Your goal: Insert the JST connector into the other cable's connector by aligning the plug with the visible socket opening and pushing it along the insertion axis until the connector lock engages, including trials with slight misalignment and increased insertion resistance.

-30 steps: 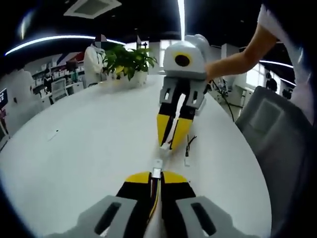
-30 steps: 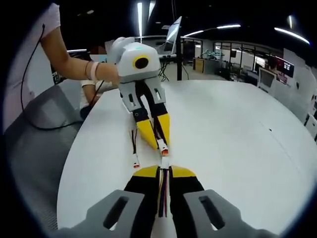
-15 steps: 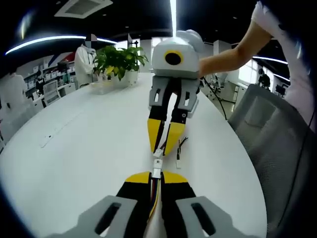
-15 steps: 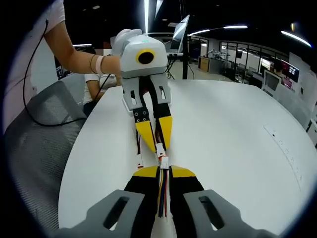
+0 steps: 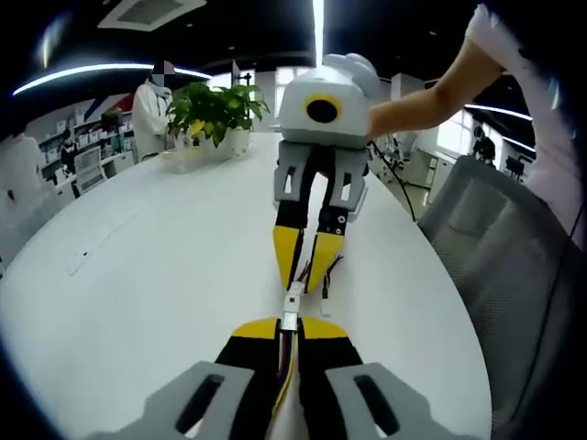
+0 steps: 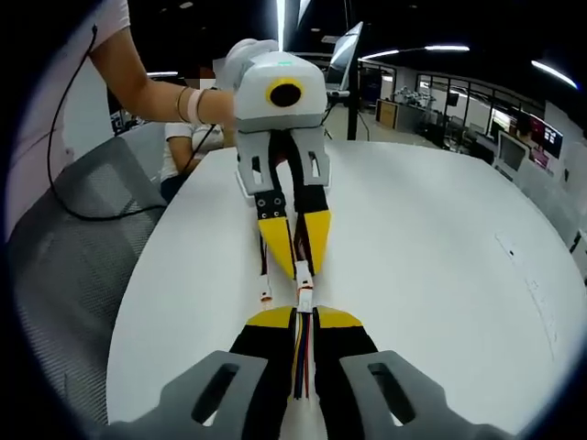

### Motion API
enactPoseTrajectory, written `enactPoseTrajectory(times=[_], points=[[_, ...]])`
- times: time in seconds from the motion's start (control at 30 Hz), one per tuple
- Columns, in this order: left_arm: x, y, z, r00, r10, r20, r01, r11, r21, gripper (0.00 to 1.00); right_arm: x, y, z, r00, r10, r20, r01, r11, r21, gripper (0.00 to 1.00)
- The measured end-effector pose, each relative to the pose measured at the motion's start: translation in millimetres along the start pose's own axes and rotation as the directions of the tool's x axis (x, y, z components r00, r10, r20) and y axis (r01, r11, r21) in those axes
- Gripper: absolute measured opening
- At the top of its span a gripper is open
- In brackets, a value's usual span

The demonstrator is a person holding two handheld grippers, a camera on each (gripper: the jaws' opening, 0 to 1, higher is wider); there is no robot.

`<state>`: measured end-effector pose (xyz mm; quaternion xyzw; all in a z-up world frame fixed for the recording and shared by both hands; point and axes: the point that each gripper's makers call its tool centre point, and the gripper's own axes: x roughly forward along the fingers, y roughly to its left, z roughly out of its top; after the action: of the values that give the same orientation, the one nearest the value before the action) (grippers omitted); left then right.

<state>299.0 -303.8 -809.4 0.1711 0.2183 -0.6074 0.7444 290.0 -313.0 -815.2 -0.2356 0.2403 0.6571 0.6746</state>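
With both grippers nose to nose over the white table point(image 5: 138, 275), the two connectors meet between the tips. In the left gripper view, the left gripper point(image 5: 288, 326) has its jaws clamped together on a cable point(image 5: 286, 367) whose white JST connector point(image 5: 291, 320) sticks out past the yellow tips; the right gripper point(image 5: 304, 275) comes in from above, jaws pinched on the mating connector point(image 5: 293, 299), the two white housings touching end to end. Can't tell whether the lock has engaged. A loose cable end point(image 5: 326, 286) hangs just beside the right gripper's tips. In the right gripper view, same picture mirrored: the right gripper point(image 6: 303, 317) is closed on multicolour wires point(image 6: 301, 362), its connector point(image 6: 304, 305) is butted against the one under the left gripper point(image 6: 302, 266), and a spare connector point(image 6: 265, 297) dangles beside them. A potted plant point(image 5: 213, 115) sits at the table's far end, and a grey chair point(image 5: 504, 266) stands beside the table.
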Motion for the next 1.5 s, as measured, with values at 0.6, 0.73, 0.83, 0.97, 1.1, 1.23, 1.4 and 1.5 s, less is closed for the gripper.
enactPoseTrajectory(times=[0.6, 0.73, 0.83, 0.97, 1.1, 1.23, 1.4, 1.5], points=[[-1, -19.2, 5.8, 0.997, -0.064, -0.034, 0.066, 0.995, 0.080, 0.00, 0, 7, -2.7, 0.995, 0.050, -0.089, -0.060, 0.992, -0.110, 0.03], [0, -16.6, 4.1, 0.997, -0.072, -0.035, 0.075, 0.993, 0.089, 0.00, 0, 8, -4.9, 0.993, 0.056, -0.106, -0.066, 0.993, -0.101, 0.03], [0, -17.2, 4.3, 0.996, -0.078, -0.042, 0.083, 0.990, 0.117, 0.00, 0, 9, -5.4, 0.991, 0.062, -0.120, -0.076, 0.990, -0.117, 0.03], [0, -18.5, 5.2, 0.995, -0.084, -0.048, 0.089, 0.988, 0.130, 0.00, 1, 10, -7.1, 0.987, 0.069, -0.143, -0.087, 0.989, -0.124, 0.03], [1, -18.2, 9.1, 0.996, -0.088, -0.033, 0.092, 0.986, 0.141, 0.00, 1, 10, -8.1, 0.985, 0.070, -0.160, -0.089, 0.989, -0.120, 0.03], [2, -18.3, 10.7, 0.995, -0.094, -0.030, 0.098, 0.984, 0.147, 0.00, 1, 9, -9.6, 0.982, 0.075, -0.171, -0.095, 0.989, -0.115, 0.03], [6, -19.4, 10.1, 0.994, -0.100, -0.043, 0.106, 0.980, 0.167, 0.00, 2, 12, -8.4, 0.980, 0.080, -0.183, -0.102, 0.988, -0.112, 0.03], [7, -17.8, 9.9, 0.994, -0.099, -0.041, 0.104, 0.980, 0.167, 0.00, 2, 11, -9.3, 0.980, 0.077, -0.184, -0.098, 0.989, -0.107, 0.03]])
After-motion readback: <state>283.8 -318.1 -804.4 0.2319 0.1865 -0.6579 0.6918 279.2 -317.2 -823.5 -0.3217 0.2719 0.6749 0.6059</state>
